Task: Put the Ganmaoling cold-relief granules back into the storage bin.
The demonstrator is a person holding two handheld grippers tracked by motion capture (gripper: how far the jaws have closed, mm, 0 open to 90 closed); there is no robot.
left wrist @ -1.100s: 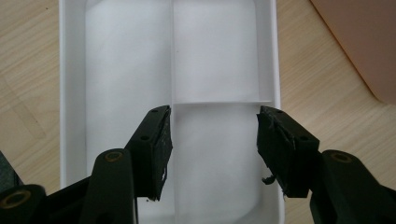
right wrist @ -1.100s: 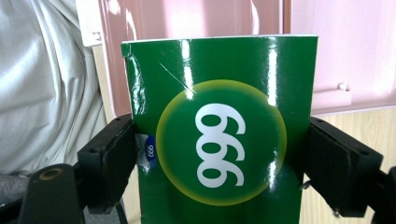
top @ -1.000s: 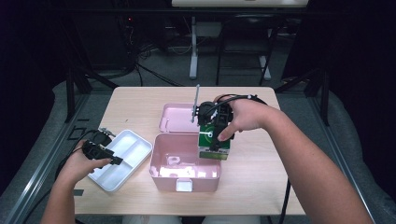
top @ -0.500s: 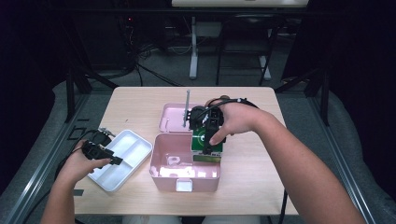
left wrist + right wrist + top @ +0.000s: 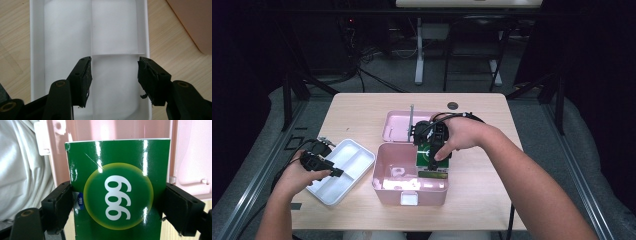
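Observation:
A pink box (image 5: 409, 192) stands open at the table's middle, with its lid (image 5: 397, 127) lying flat behind it. My right gripper (image 5: 433, 159) is shut on a green carton (image 5: 424, 152) marked 999 and holds it upright at the box's right end, partly inside. In the right gripper view the green carton (image 5: 117, 192) sits clamped by its sides in my right gripper (image 5: 117, 207), with the pink box (image 5: 82, 135) behind. My left gripper (image 5: 335, 172) hangs open over a white divided tray (image 5: 349, 159). Between its jaws, the left gripper (image 5: 114, 77) has only the tray (image 5: 67, 37).
The wooden table (image 5: 362, 107) has free room at its back and right. A dark round spot (image 5: 453, 105) marks the back edge. White cloth (image 5: 22, 165) lies beyond the pink box. Dark floor, cables and stands surround the table.
My right gripper has carried the green carton left and down, from above the box's right corner into the pink box. The left gripper has stayed over the tray.

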